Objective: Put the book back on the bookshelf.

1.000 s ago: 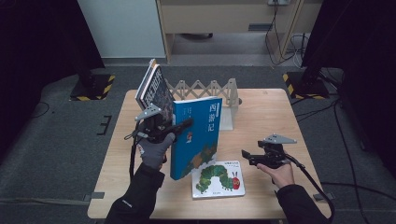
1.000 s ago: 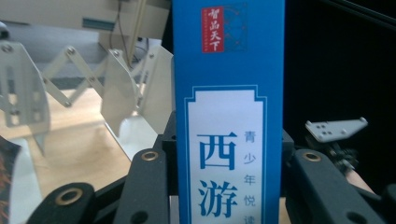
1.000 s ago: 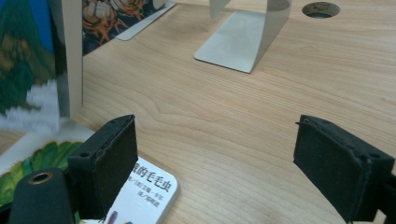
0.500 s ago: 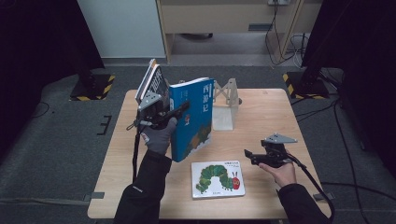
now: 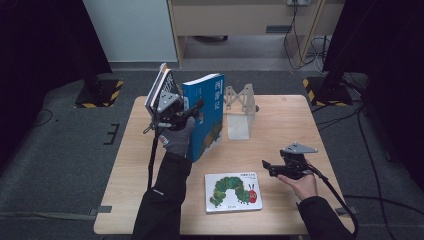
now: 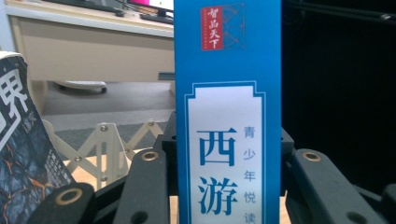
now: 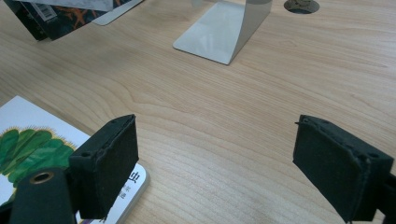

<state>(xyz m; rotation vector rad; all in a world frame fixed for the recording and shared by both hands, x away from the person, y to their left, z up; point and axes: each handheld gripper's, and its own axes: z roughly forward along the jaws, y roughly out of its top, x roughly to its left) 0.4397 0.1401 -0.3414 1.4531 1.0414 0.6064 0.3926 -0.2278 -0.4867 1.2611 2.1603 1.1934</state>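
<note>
A tall blue book [image 5: 209, 114] stands upright near the table's back left, my left gripper [image 5: 196, 107] shut on its spine. In the left gripper view the blue spine [image 6: 229, 116] rises between both black jaws. Just left of it a dark-covered book [image 5: 162, 90] leans, its cover [image 6: 23, 158] close beside the jaws. A white picture book with a green caterpillar [image 5: 232, 191] lies flat near the front edge. My right gripper [image 5: 267, 166] hovers open to the right of it, nothing between its pads [image 7: 109, 163], with the picture book's corner [image 7: 28, 140] below the left pad.
A pale lattice book rack [image 5: 239, 96] stands behind a metal bookend [image 5: 238, 127] at the table's back middle; the bookend's base [image 7: 217, 32] lies ahead of the right gripper. The wooden table [image 5: 300, 117] has bare room at right. Dark floor surrounds it.
The left hand has carried the blue book away from the picture book, back and left toward the leaning dark book, slightly higher. The right gripper has stayed put.
</note>
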